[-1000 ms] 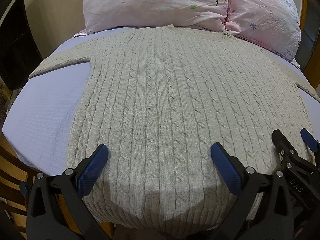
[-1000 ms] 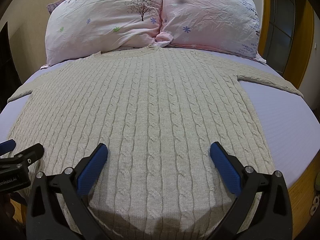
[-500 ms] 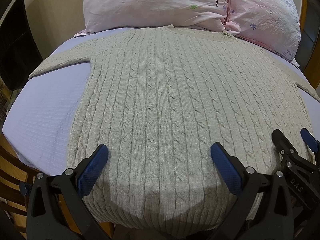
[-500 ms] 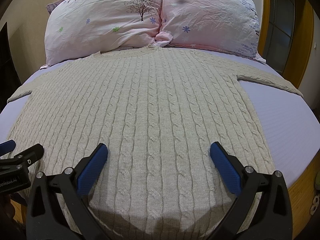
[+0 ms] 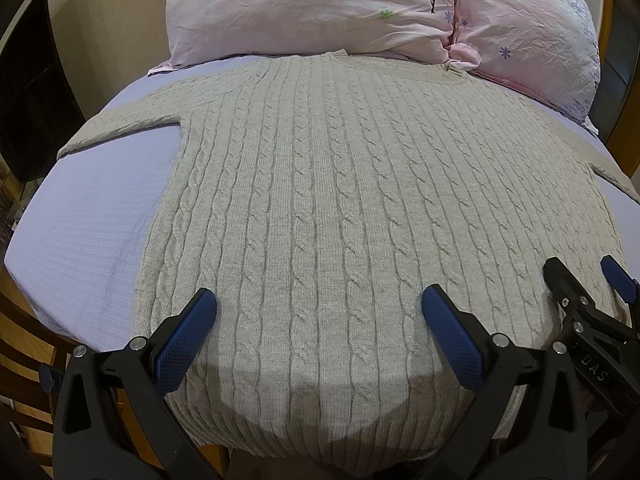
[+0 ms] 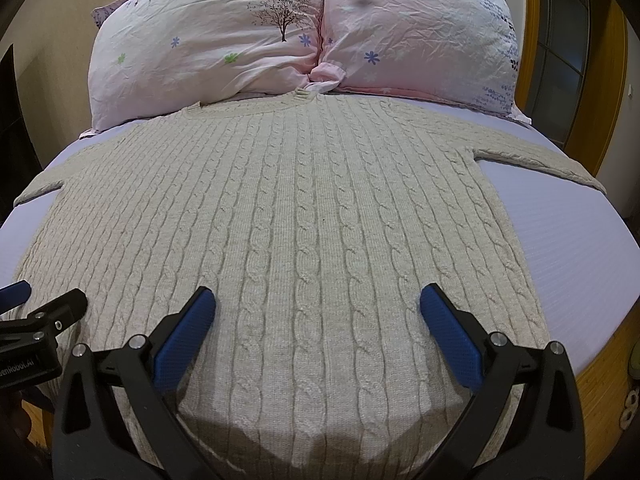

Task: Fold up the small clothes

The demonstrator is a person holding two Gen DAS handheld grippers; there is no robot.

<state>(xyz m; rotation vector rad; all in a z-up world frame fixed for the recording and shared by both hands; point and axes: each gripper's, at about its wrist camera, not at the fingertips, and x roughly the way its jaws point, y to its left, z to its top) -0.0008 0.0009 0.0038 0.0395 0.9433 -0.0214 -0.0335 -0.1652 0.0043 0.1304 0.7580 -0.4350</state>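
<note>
A beige cable-knit sweater (image 5: 340,208) lies flat on the lavender bed sheet (image 5: 88,224), collar toward the pillows, hem hanging over the near edge. It also fills the right wrist view (image 6: 312,232). My left gripper (image 5: 319,306) is open and empty, hovering over the left part of the hem. My right gripper (image 6: 318,306) is open and empty over the right part of the hem. Each gripper shows at the edge of the other's view, the right gripper (image 5: 582,280) and the left gripper (image 6: 44,300). The sleeves spread out to both sides.
Two pink patterned pillows (image 6: 208,40) (image 6: 424,32) lie at the head of the bed, touching the collar. A wooden bed frame (image 6: 608,360) runs along the right side. A dark panel (image 5: 28,80) stands at the left.
</note>
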